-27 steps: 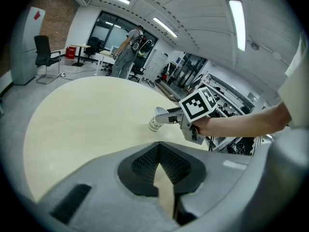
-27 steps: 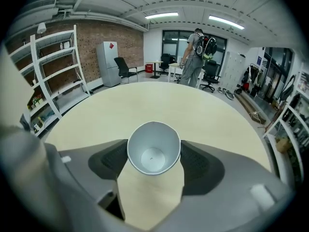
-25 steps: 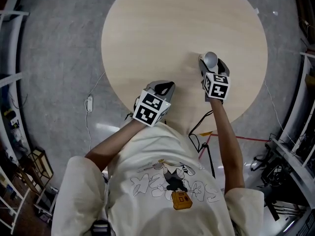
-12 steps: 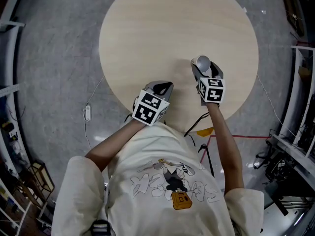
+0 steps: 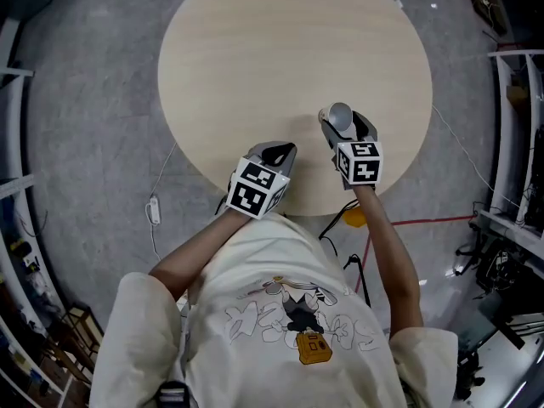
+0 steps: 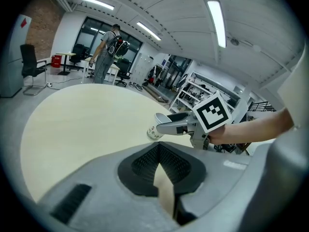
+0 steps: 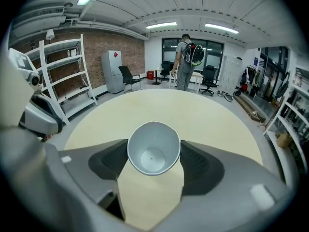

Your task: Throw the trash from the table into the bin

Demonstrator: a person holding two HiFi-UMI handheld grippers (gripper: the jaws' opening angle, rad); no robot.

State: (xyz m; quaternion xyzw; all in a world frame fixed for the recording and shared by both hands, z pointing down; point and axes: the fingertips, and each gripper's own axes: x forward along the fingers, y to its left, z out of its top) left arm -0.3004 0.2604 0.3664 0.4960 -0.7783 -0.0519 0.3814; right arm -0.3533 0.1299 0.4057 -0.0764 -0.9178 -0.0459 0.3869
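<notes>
One white cup (image 7: 153, 148) (tilted, empty) sits gripped in the right tongs (image 5: 334, 119) above the tabletop (image 5: 280, 49); left tongs (image 5: 283, 150) are closed, empty.

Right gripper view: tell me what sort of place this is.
Probably an open office or lab workspace: metal shelving racks against a brick wall, office chairs beyond the round table.

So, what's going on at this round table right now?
A person holds a gripper in each hand over a round wooden table. The right gripper is closed on a white paper cup, which is empty and held tilted over the table's near side. The left gripper hangs beside it with its jaws together and nothing between them. No other trash shows on the table, and no bin is in view.
</notes>
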